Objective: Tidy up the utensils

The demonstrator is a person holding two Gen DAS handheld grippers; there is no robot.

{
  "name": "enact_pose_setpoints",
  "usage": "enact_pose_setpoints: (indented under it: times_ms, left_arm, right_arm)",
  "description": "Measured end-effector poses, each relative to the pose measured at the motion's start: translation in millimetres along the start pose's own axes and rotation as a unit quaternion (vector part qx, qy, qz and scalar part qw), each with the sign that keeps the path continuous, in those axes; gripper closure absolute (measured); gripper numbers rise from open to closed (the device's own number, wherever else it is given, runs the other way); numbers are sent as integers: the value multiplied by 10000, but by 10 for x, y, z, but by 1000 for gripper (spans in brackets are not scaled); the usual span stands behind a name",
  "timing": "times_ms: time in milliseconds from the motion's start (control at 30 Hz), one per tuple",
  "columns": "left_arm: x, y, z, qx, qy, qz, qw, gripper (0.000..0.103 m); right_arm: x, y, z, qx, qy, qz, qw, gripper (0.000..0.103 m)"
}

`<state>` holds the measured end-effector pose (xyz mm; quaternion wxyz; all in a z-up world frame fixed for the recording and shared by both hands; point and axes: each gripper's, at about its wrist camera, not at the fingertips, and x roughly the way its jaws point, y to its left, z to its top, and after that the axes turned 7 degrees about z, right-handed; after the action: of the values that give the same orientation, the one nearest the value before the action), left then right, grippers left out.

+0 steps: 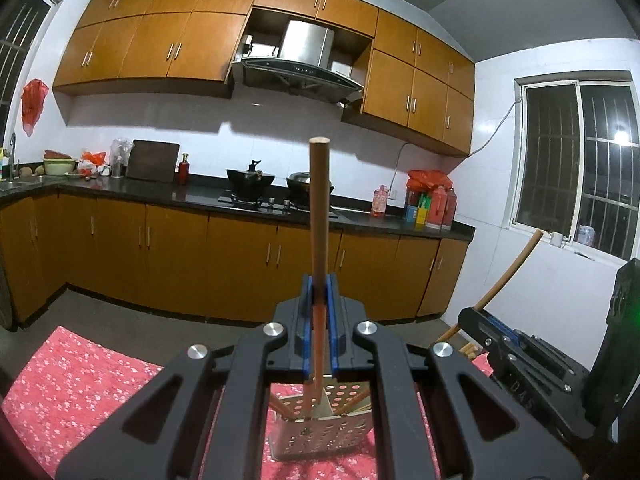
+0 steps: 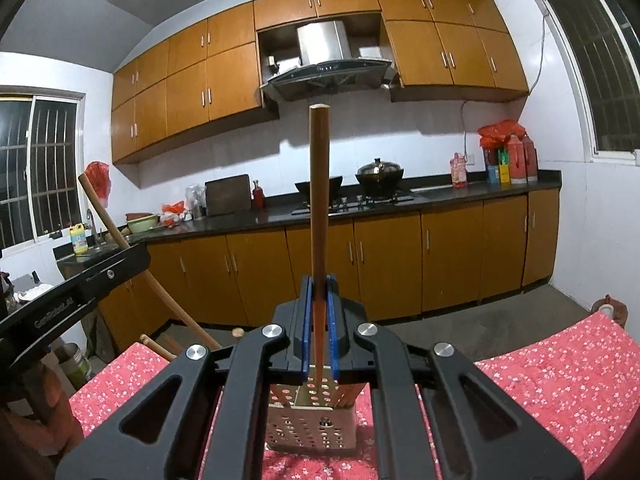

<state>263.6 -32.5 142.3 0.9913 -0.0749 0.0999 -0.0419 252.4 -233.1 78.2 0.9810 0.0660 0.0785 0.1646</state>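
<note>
Night kitchen, orange wooden cabinets (image 1: pixel 160 40), black counter (image 1: pixel 200 194), steel range hood (image 1: pixel 308 52), red flowered cloth (image 1: pixel 80 384) over the near table.

Seen only from the left wrist: right gripper at the right edge, its chopstick slanting up toward a barred window (image 1: pixel 580 168). Seen only from the right wrist: left gripper's black body at the left edge with a slanting wooden stick, a yellow bottle (image 2: pixel 79 240) by the sink, more loose sticks (image 2: pixel 160 346) lying at the cloth's far edge.

Two grippers, two raised chopsticks, one perforated metal utensil holder (image 1: pixel 320 428). Two pans on the stove. Further chopsticks leaning inside the holder, exact count unclear.

Left gripper (image 1: pixel 319 300): blue pads pinched tight on a chopstick (image 1: pixel 319 208), held upright above the holder. Right gripper (image 2: pixel 319 300): likewise clamped on a chopstick (image 2: pixel 319 184), upright, lower end dipping toward the holder's open top.
</note>
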Motion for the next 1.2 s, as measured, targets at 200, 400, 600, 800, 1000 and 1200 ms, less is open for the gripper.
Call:
enact_pose_setpoints:
  times_ms: [200,400,600,800,1000,1200]
  left_arm:
    - [176,27,-91,-23,177,-46,9998,95]
    - [132,155,-100,-141,148,20,9998,78]
    - [-104,348,0,-331,-71,114,9994,67]
    - [-489,518,-2,-283,-165,256,9991,49]
    - [-1020,631,-174,39,-218,485,9986,14]
    - [-1537,688,-466,427,-200,707,9964,4]
  right_arm:
    - [85,-44,-67,135,189,68,9997,95]
    - [64,-53,-97,188,332,173,9991,85]
    - [-72,-59,2,273,149,167,9994,71]
    - [-371,-16,78,234,-51,117,9996,53]
    - [-709,73,-4,215,-109,82,9997,25]
    - [-1064,266,-215,-62,-192,-139,9997,2]
